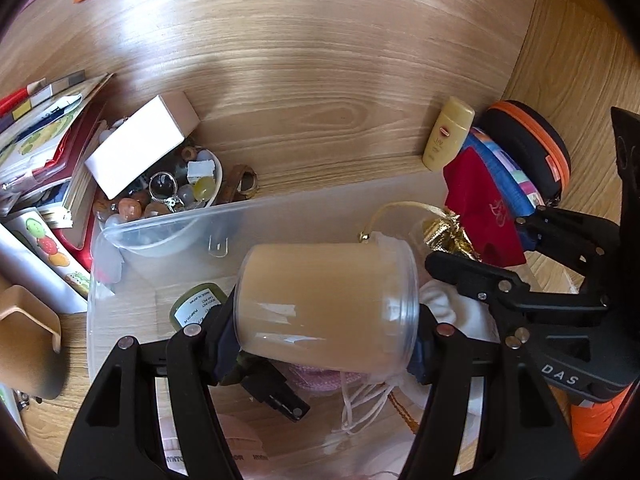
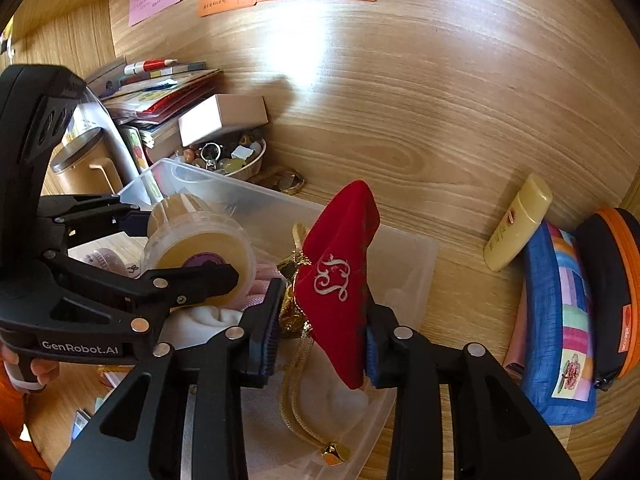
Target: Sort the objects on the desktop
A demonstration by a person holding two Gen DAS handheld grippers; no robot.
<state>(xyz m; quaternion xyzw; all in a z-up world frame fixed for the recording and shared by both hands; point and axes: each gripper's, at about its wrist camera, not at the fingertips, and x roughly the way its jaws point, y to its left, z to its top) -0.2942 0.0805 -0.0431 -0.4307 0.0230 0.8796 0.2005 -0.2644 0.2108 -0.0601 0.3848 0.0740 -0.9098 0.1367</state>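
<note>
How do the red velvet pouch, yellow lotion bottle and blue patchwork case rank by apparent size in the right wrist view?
1. blue patchwork case
2. red velvet pouch, close to it; nearness to the camera inflates it
3. yellow lotion bottle
</note>
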